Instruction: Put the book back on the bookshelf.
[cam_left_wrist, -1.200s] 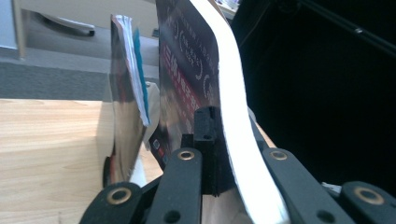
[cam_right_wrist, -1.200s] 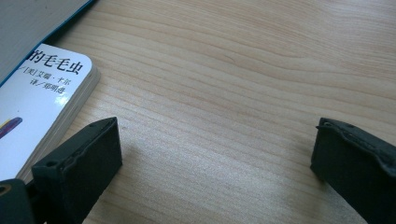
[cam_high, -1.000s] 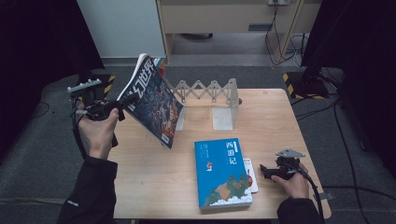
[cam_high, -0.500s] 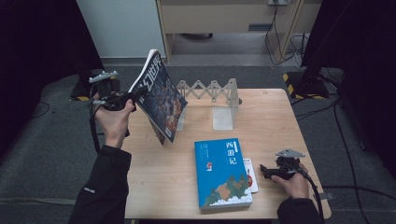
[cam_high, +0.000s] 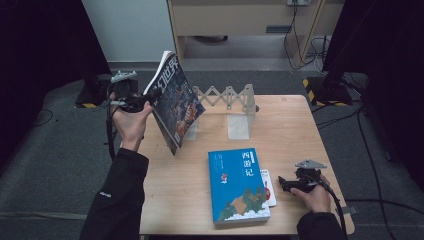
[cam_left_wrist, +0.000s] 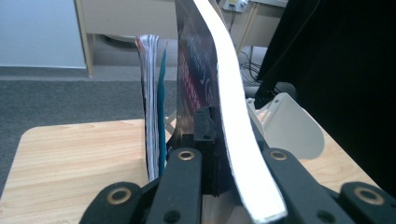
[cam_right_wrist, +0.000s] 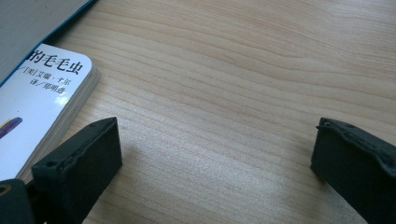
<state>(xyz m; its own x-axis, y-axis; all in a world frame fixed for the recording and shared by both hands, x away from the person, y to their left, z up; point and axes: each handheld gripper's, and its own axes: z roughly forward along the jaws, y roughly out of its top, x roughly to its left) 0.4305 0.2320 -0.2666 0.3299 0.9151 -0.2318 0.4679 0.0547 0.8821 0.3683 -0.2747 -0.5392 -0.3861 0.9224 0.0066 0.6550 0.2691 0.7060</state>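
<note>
Magazine held aloft at table's left edge; two books flat at front.

Left hand-held gripper (cam_high: 146, 98) pinches a dark-covered magazine (cam_high: 176, 100) by its edge, tilted upright above the table (cam_high: 295, 130), just left of the folding book rack (cam_high: 227, 97). Right hand-held gripper (cam_high: 281, 183) rests low on the table, jaws spread wide with nothing between them, just beside a small white book (cam_high: 268, 186) lying partly under a blue book (cam_high: 237, 184).

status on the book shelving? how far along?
Nothing stands in the book rack yet. In hand: the left gripper is shut on a magazine, held up tilted beside the rack. Left: the blue book and the small white book under it lie flat; the right gripper rests open alongside.
</note>
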